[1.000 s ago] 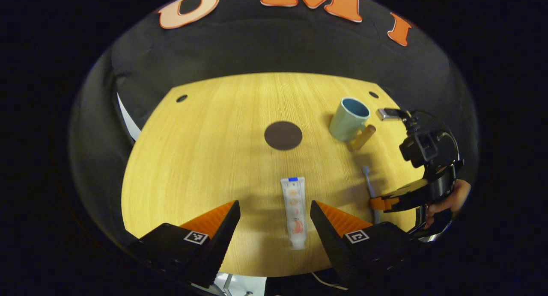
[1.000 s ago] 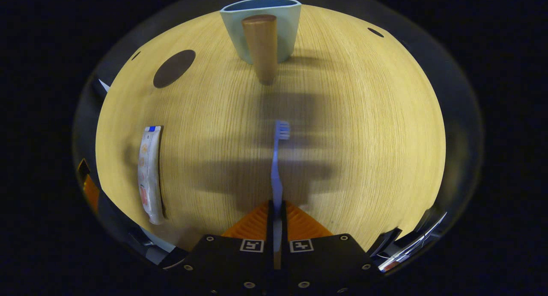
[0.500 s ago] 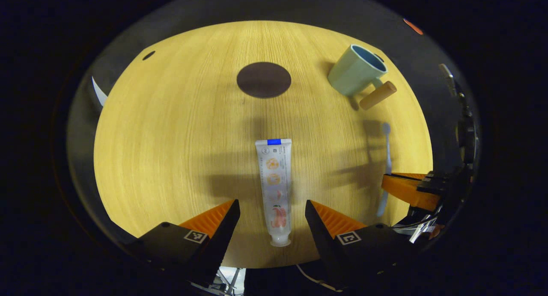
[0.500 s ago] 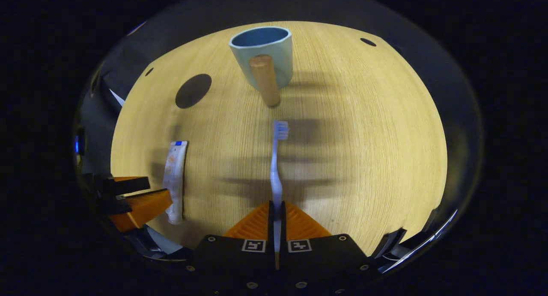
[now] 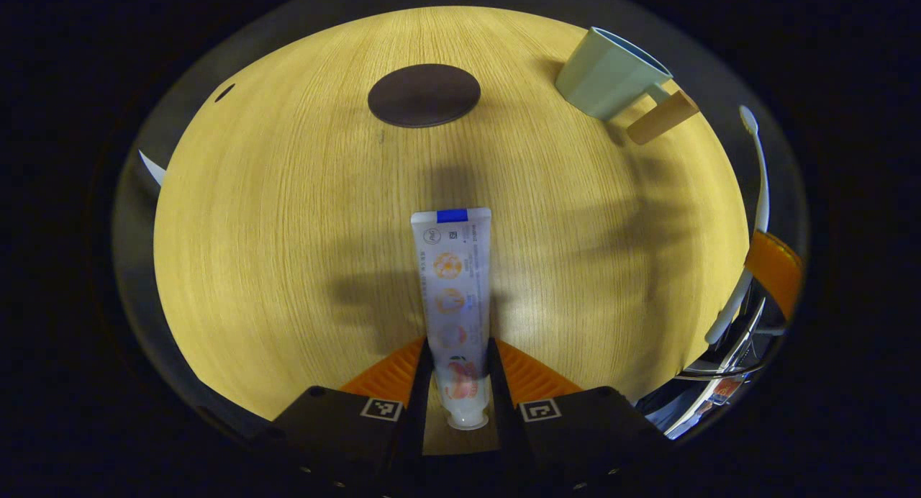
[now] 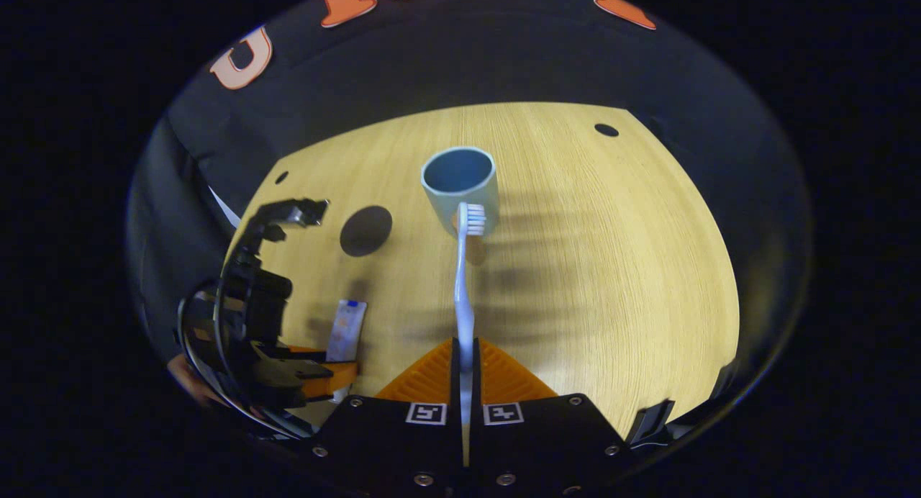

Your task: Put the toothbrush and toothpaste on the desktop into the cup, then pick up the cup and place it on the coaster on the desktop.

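Observation:
A white toothpaste tube [image 5: 453, 282] lies lengthwise on the wooden desktop [image 5: 273, 224]. My left gripper [image 5: 459, 350] is shut on the tube's cap end. In the right gripper view my right gripper [image 6: 464, 358] is shut on the handle of a blue toothbrush [image 6: 462, 289]. The brush is held in the air, with its head in front of the pale blue cup [image 6: 459, 181]. That cup [image 5: 608, 73] stands upright at the far right, with a wooden handle [image 5: 662, 116]. The dark round coaster [image 5: 424, 95] lies left of it. The toothbrush [image 5: 759, 181] also rises at the right edge of the left gripper view.
The left gripper [image 6: 309, 372], with its camera mount and a hand [image 6: 188, 379], stands at the lower left of the right gripper view beside the toothpaste [image 6: 347, 329]. Small holes [image 6: 606, 129] mark the table's far corners. The black cloth wall stands behind the table.
My left gripper came down over the toothpaste and closed on it. My right gripper lifted the toothbrush off the table and rose, so the brush head now overlaps the cup.

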{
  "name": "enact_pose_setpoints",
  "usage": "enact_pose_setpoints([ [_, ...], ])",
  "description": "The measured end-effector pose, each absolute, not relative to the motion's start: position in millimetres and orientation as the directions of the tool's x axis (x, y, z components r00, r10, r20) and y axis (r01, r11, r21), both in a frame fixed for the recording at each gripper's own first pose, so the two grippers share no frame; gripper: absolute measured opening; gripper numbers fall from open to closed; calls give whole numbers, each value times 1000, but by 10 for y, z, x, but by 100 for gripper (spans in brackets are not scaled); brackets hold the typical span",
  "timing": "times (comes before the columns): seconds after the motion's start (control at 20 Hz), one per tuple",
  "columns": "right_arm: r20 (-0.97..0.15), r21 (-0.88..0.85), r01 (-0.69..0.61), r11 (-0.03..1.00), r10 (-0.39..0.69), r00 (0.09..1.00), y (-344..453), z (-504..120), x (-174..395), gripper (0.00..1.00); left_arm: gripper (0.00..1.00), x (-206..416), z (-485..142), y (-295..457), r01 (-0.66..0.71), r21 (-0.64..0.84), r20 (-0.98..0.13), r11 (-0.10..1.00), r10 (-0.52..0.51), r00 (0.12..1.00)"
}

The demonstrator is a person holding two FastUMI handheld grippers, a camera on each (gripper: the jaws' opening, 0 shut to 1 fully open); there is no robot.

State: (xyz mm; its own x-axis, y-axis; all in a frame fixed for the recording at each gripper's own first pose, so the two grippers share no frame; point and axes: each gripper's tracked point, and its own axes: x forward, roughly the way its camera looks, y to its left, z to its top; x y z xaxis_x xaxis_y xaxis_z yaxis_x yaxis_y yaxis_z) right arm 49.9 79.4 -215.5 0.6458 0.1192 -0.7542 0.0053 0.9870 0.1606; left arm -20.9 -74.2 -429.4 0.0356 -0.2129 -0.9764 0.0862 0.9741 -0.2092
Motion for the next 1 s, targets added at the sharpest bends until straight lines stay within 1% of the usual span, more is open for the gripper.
enact_pose_setpoints([
  [0.05, -734, 156, 6, 988, 112, 670, 799, -2083, 554, 4, 35, -124, -4309, -750, 72, -229, -972, 971, -232, 38],
  [0.1, -713, 153, 5, 988, 107, 693, 802, -2010, 591, 5, 35, -31, -4307, -751, 63, -246, -968, 967, -249, 40],
  [0.15, -692, 150, 8, 989, 99, 715, 788, -1960, 635, 4, 27, -20, -4329, -687, 73, -261, -963, 962, -265, 49],
  [0.2, -671, 153, 8, 988, 98, 735, 783, -1906, 683, 4, 22, -51, -4302, -651, 105, -265, -960, 958, -272, 63],
  [0.3, -626, 158, 6, 987, 96, 774, 775, -1786, 808, 5, 16, 40, -4265, -662, 140, -253, -956, 957, -269, 113],
  [0.45, -549, 138, -21, 990, 94, 831, 692, -1593, 981, 5, 16, 109, -4193, -680, 151, -258, -941, 954, -283, 184],
  [0.65, -399, 112, -73, 991, 112, 910, 672, -1209, 1233, 4, 16, 106, -4096, -679, 123, -240, -931, 963, -264, 251],
  [0.8, -299, 115, -118, 986, 148, 943, 632, -970, 1413, 4, 16, 99, -3935, -680, 66, -246, -922, 967, -255, 291],
  [1.0, -177, 96, -194, 976, 209, 962, 650, -715, 1698, 4, 16, 134, -3784, -631, -3, -245, -912, 969, -230, 340],
])
